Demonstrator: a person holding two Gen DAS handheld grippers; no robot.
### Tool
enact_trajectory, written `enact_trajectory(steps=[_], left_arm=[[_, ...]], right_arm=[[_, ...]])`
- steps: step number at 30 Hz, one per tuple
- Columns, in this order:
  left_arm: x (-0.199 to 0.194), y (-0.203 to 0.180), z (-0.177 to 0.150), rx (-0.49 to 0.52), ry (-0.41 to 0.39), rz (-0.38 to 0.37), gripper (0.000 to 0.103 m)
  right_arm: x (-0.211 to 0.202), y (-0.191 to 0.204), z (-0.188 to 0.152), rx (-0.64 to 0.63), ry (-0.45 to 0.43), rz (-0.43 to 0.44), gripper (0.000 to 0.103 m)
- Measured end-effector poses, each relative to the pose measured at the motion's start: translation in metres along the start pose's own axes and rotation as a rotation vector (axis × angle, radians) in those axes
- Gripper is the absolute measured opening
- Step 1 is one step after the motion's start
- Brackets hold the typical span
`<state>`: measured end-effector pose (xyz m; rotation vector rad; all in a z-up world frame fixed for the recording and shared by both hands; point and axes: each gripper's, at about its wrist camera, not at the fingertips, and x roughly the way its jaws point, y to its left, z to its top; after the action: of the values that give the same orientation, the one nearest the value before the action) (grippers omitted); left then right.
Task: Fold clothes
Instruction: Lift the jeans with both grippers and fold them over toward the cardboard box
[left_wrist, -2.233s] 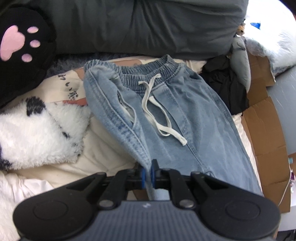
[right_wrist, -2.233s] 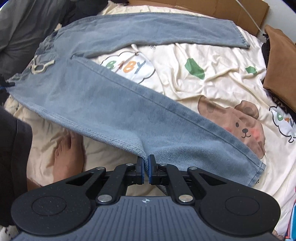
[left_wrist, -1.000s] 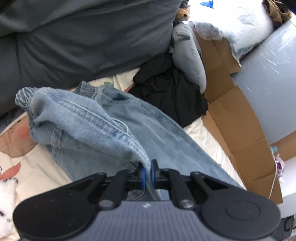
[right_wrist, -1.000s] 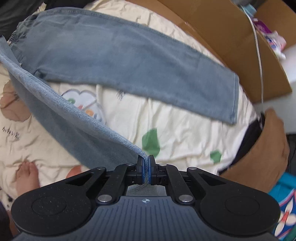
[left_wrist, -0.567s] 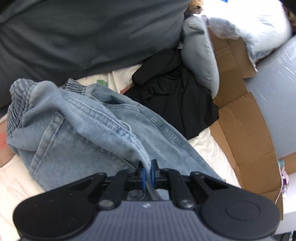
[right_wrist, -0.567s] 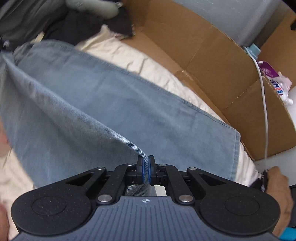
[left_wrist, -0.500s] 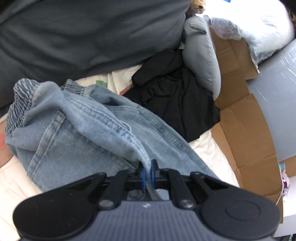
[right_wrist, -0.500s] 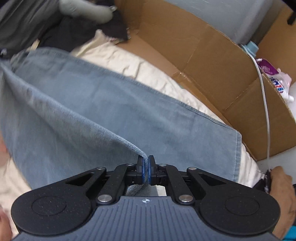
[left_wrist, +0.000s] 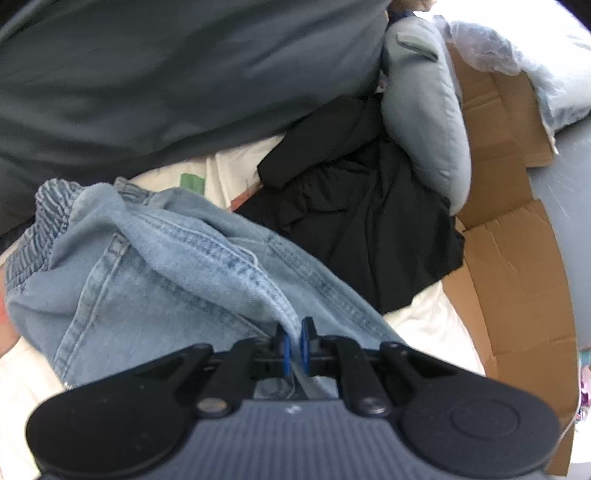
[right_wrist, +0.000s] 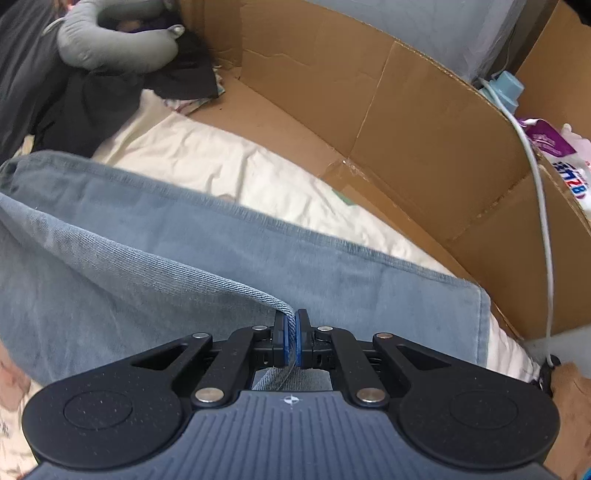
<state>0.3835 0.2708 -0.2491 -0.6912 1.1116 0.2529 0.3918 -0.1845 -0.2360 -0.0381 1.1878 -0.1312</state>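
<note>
Bed (right_wrist: 229, 162) with cream sheet, cardboard (right_wrist: 424, 122) walling the far side, dark duvet (left_wrist: 166, 74) at the head. Black garment (left_wrist: 362, 206) and grey neck pillow (left_wrist: 424, 122) lie beside the waistband end. Jeans (left_wrist: 147, 266) lie lengthwise on the bed, one leg flat against the sheet near the cardboard, the other leg draped over it. Left tongs (left_wrist: 293, 343) pinched narrow on denim at the seam near the waistband; right tongs (right_wrist: 291, 341) clamped fully on the leg edge near the hem. Step looks like the lengthwise fold, leg onto leg, nearly laid. Next: lower both edges till they line up with the bottom leg's outer seam and hem, keep the cloth taut between the tongs, then let go. Risk: top leg lands skewed, hems offset.
</note>
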Motion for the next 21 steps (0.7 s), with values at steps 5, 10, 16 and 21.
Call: enact_trajectory(steps=[5, 10, 16, 21], left_arm=[[0.029, -0.008, 0.013, -0.015, 0.004, 0.020, 0.006], [0.059, -0.013, 0.019, -0.033, 0.011, 0.042, 0.006], [0.085, -0.016, 0.023, -0.063, 0.018, 0.044, 0.007], [0.103, -0.023, 0.026, -0.004, 0.026, 0.065, 0.008]], right_arm=[[0.035, -0.005, 0.025, 0.002, 0.017, -0.004, 0.001], [0.071, -0.008, 0.039, -0.014, 0.051, -0.015, 0.001], [0.099, -0.016, 0.044, -0.021, 0.060, -0.026, 0.001], [0.126, -0.016, 0.047, -0.027, 0.081, -0.044, 0.001]])
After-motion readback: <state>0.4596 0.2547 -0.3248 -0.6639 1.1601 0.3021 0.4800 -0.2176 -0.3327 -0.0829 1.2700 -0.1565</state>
